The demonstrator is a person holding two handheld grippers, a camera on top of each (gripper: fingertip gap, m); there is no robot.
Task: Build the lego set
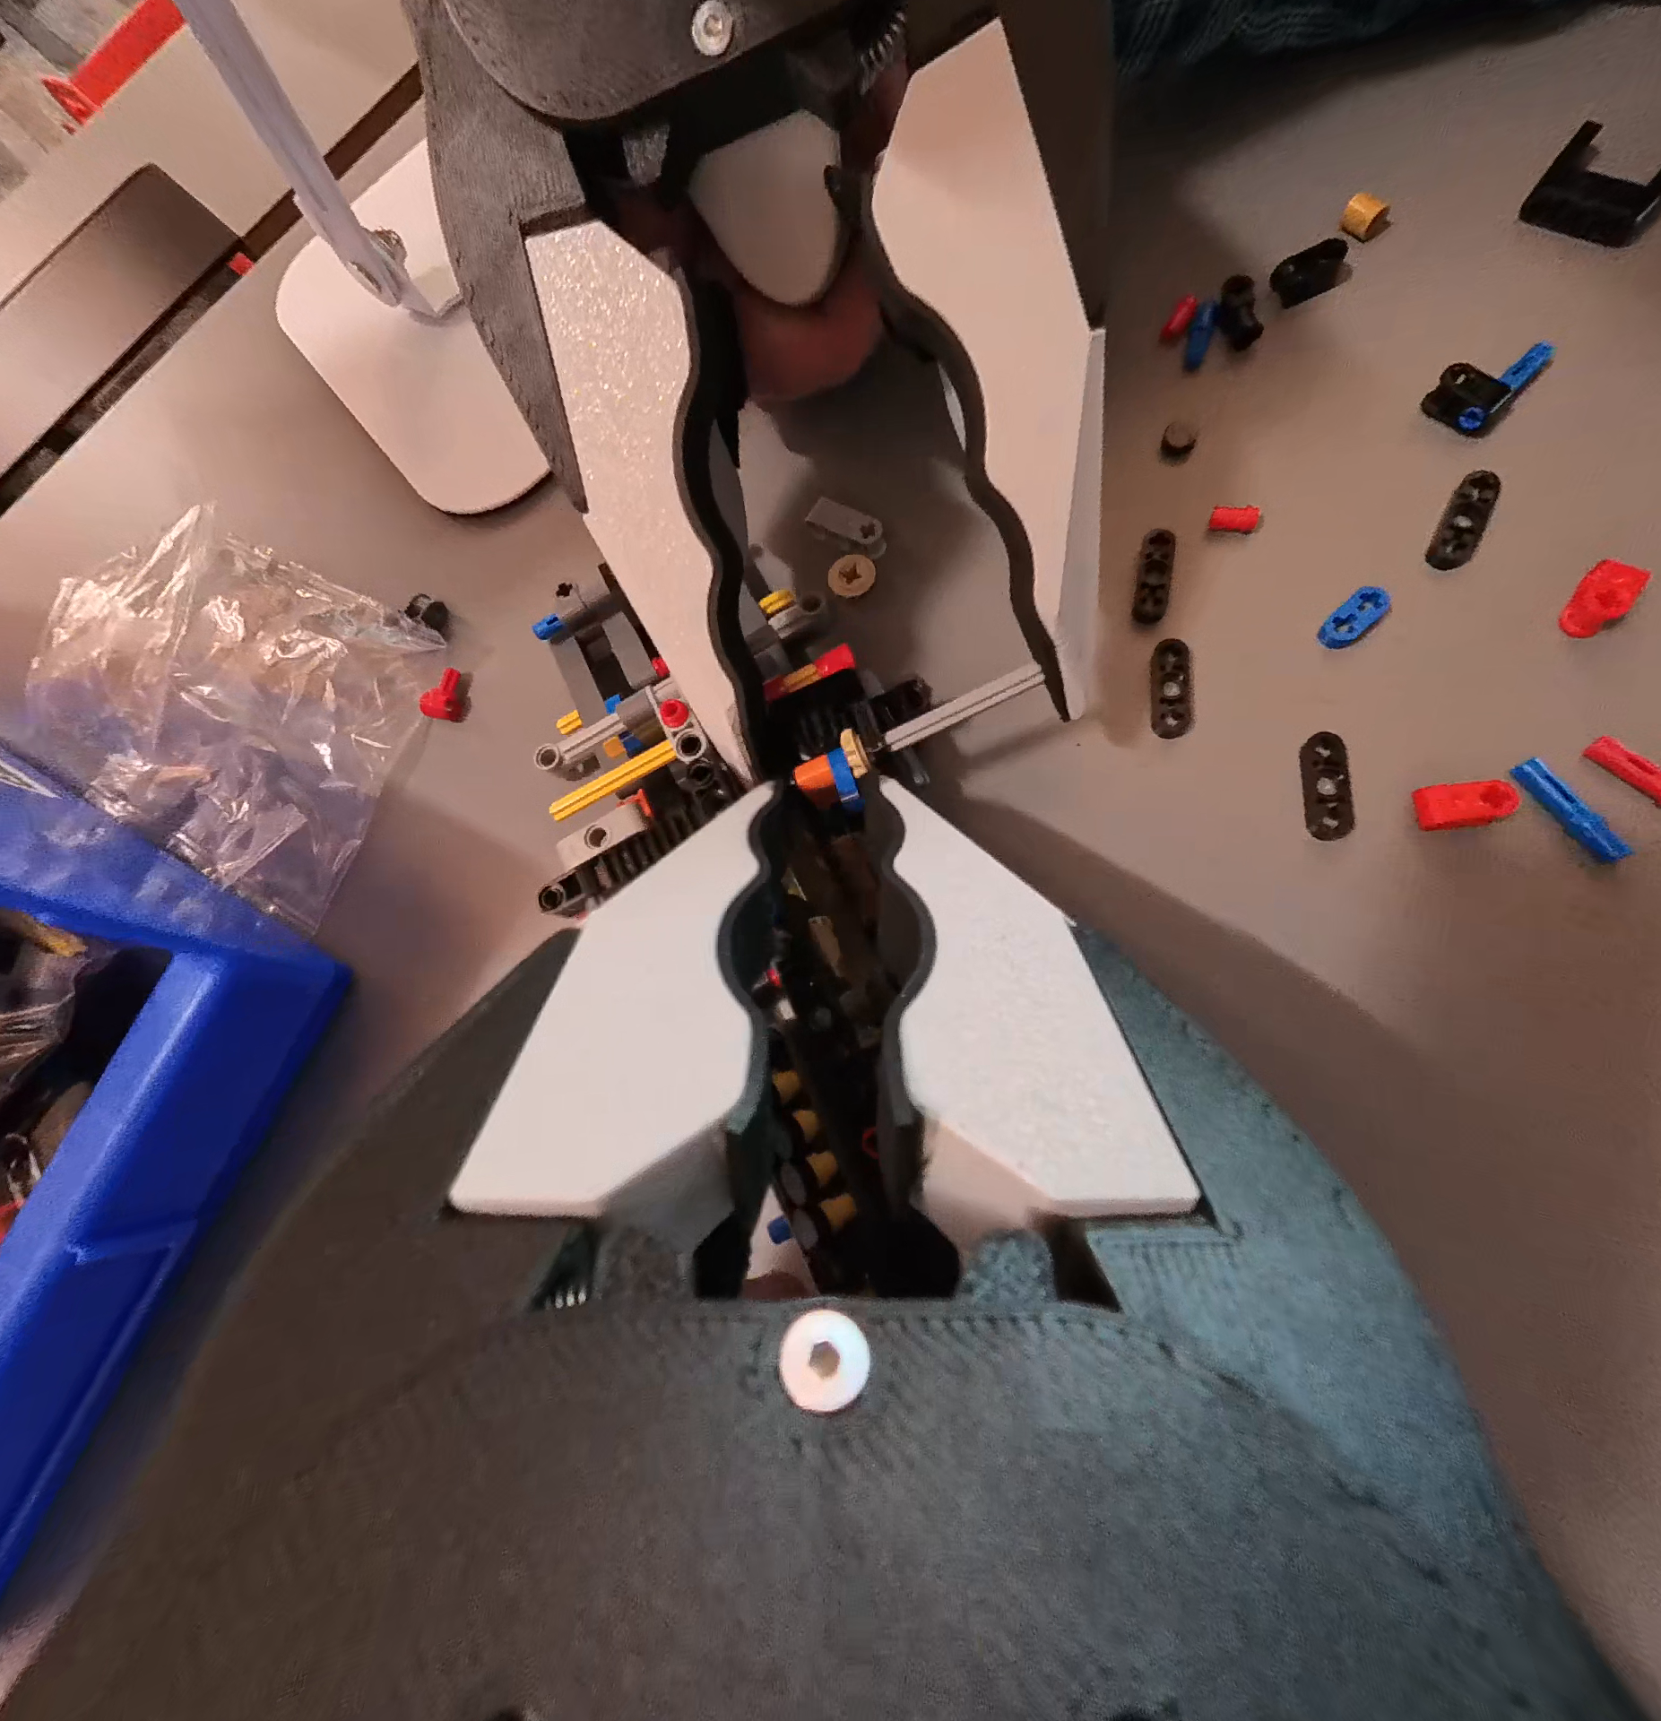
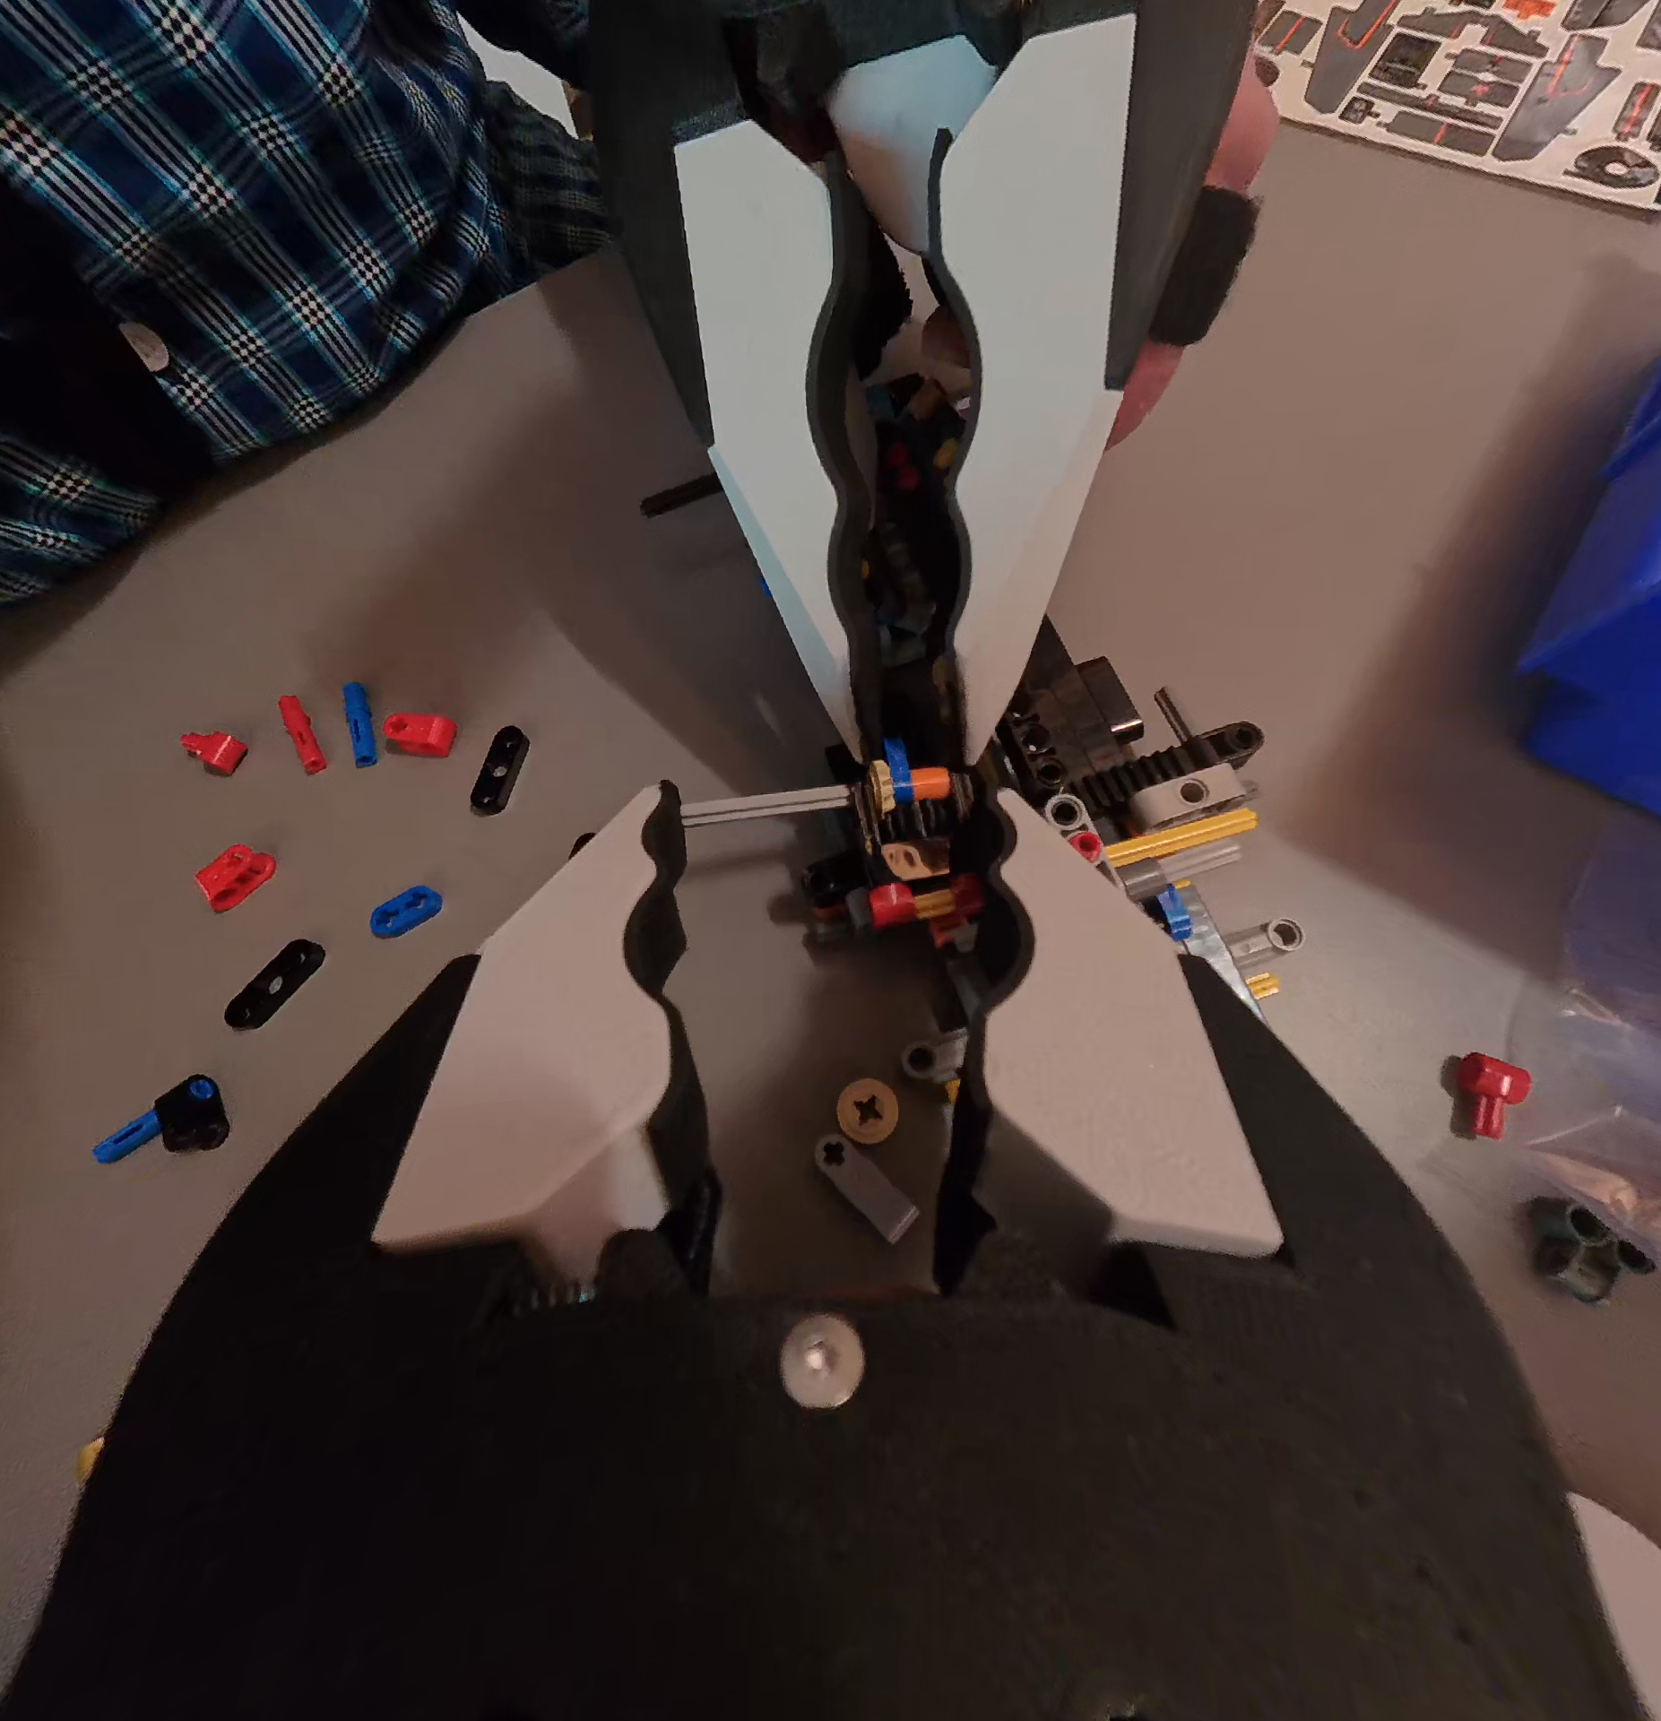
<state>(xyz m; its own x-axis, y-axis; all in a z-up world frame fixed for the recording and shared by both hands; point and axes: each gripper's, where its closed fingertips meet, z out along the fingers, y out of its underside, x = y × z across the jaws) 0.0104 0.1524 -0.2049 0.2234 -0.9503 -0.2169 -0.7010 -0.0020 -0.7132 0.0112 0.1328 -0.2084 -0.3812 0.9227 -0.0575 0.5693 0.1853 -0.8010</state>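
- Two grippers are seen facing each other over one partly built lego assembly at the centre of a grey table.
- The left gripper is clenched on the assembly, its white fingers closed around the dark toothed body.
- The right gripper is held spread, one finger tip at the free end of a grey axle and the other against the assembly; nothing is clamped between them.
- The axle's long axis is laid level, running from 9 to 3 o'clock in the right wrist view, its far end entering a tan gear and an orange and blue collar.
- A yellow axle and a black toothed rack are seen projecting from the assembly toward 2 to 3 o'clock in that view.
- In the right wrist view, loose pieces are scattered toward 9 o'clock: four red, two blue, three black links, and one black-and-blue joined piece.
- Two more pieces, a tan round one and a grey liftarm, are seen lying between the right gripper's fingers.
- One red connector is seen at 4 o'clock, beside a clear plastic bag.
- One blue bin is placed at 8 o'clock in the left wrist view, and one white lamp base at 11 o'clock.
- A sticker sheet is seen at 1 o'clock and a person's plaid sleeve at 10 o'clock in the right wrist view.
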